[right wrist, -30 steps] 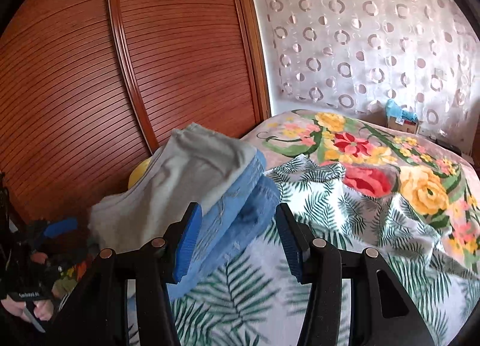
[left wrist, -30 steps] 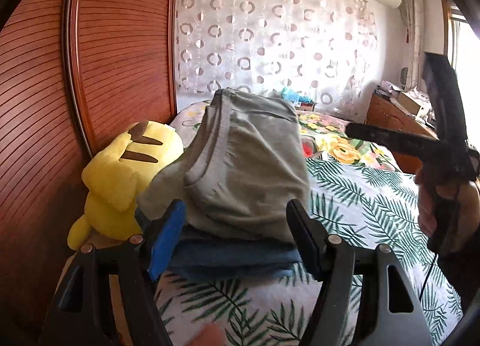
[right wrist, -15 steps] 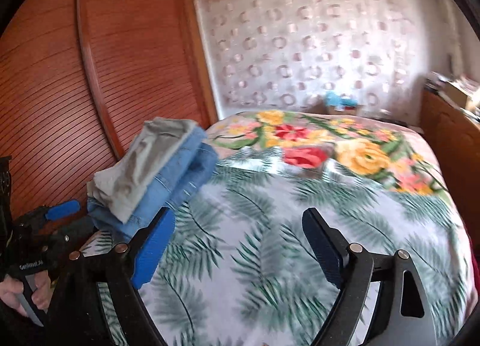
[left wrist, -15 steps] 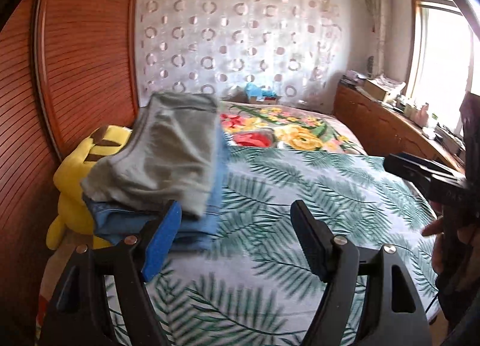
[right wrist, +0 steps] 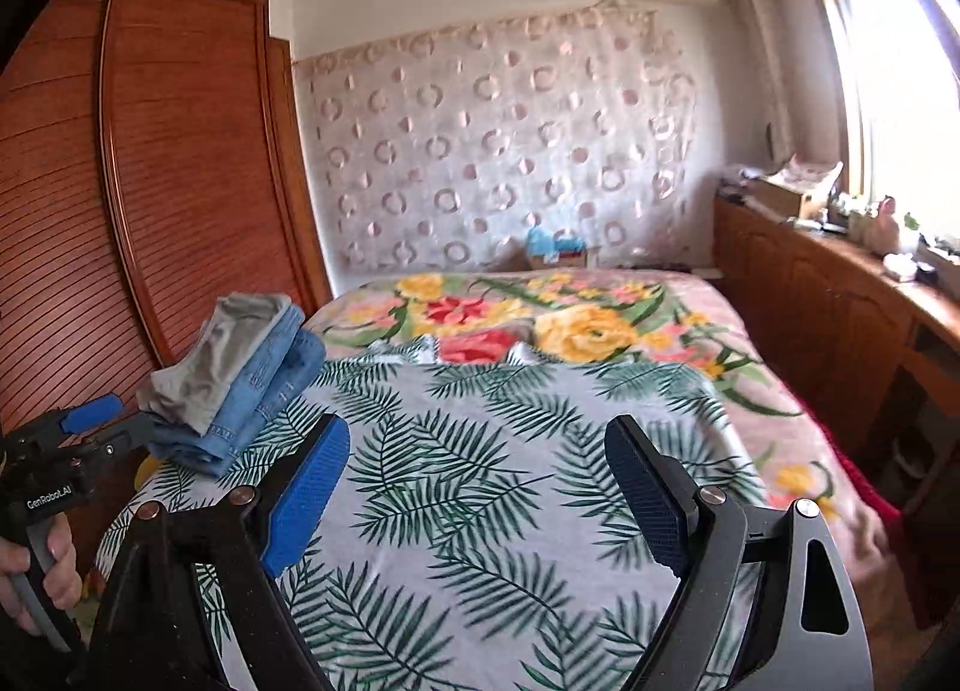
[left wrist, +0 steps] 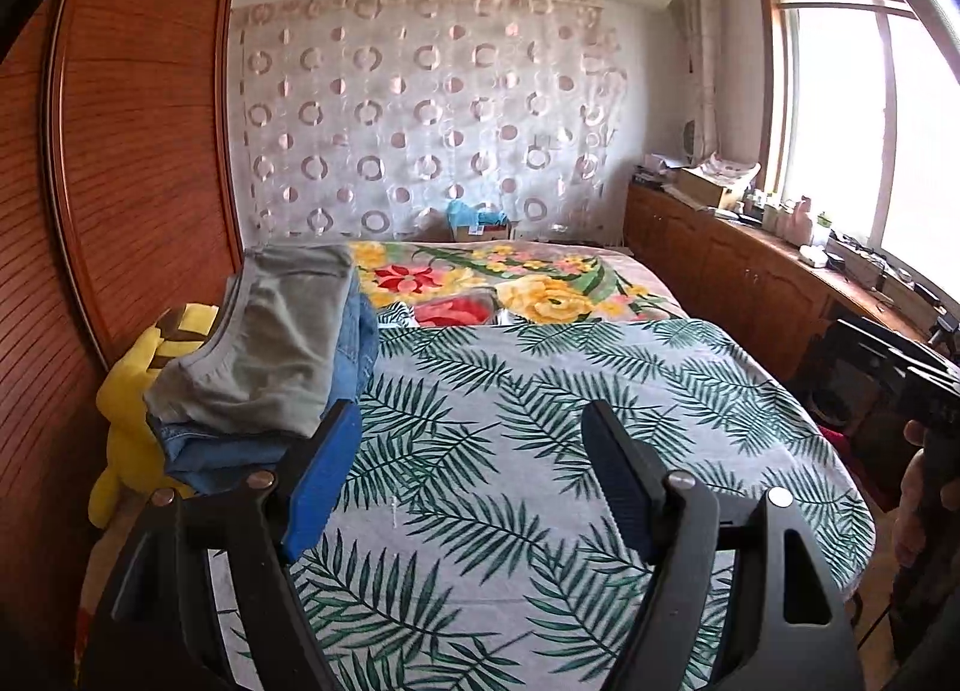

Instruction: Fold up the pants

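Note:
Folded grey pants (left wrist: 264, 349) lie on top of folded blue jeans (left wrist: 354, 343) in a stack at the left edge of the bed. The stack also shows in the right wrist view (right wrist: 234, 373). My left gripper (left wrist: 474, 475) is open and empty, above the palm-leaf sheet (left wrist: 540, 451), just right of the stack. My right gripper (right wrist: 480, 487) is open and empty, further back over the sheet. In the right wrist view the left gripper (right wrist: 72, 439) shows at the far left, held by a hand.
A yellow plush toy (left wrist: 132, 397) sits between the stack and the wooden wardrobe (left wrist: 120, 181). A floral blanket (left wrist: 510, 277) covers the far part of the bed. A wooden cabinet (left wrist: 750, 271) with clutter runs under the window at right.
Both grippers have pulled back and away from the folded stack, to the right. The stack stays put at the bed's left edge. Both jaws are wider open than one second ago.

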Demonstrator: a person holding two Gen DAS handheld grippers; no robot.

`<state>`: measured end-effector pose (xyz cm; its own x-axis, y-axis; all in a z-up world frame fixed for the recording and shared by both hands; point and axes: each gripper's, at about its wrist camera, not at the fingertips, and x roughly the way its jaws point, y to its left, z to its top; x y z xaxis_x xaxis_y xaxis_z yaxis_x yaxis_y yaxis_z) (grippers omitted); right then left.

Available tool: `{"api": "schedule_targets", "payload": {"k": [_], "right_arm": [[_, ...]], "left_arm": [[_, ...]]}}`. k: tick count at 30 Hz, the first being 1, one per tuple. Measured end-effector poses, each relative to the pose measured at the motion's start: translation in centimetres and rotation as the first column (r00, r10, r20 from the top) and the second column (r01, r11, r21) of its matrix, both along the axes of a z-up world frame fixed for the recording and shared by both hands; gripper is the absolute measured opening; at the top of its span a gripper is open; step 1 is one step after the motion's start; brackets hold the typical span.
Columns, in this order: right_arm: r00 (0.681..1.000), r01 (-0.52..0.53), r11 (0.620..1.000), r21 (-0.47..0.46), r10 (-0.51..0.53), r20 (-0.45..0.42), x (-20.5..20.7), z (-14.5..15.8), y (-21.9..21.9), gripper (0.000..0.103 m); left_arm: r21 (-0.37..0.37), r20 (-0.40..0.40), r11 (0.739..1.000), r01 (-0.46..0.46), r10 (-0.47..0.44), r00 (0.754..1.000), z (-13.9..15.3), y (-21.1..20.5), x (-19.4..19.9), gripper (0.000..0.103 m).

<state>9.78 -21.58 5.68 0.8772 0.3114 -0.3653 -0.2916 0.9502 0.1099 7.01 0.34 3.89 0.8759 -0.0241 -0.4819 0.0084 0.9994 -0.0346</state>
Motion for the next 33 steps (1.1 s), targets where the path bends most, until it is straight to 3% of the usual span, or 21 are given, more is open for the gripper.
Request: {"api": "schedule_targets", "payload": {"k": [6,11,33], "right_arm": [[0.999,0.022,1.0,0.009,-0.022,0.037,-1.8,-0.4,0.3,0.088],[0.999,0.014,1.0,0.007,-0.014,0.035,-0.7,-1.7,0.9,0.088],[0.999,0.018,1.0,0.003,-0.018,0.039,-1.0,-1.6,0.1,0.088]], "left_arm": [[0.013,0.02,1.0,0.012,-0.012,1.0,1.1,-0.8,-0.7,0.077],[0.011,0.034,1.0,0.008,-0.009,0.999,1.5,-1.0,-1.0,0.077],[0.011,0.035,1.0,0.015,-0.015,0.999,1.7,-1.3,-1.2,0.077]]}}
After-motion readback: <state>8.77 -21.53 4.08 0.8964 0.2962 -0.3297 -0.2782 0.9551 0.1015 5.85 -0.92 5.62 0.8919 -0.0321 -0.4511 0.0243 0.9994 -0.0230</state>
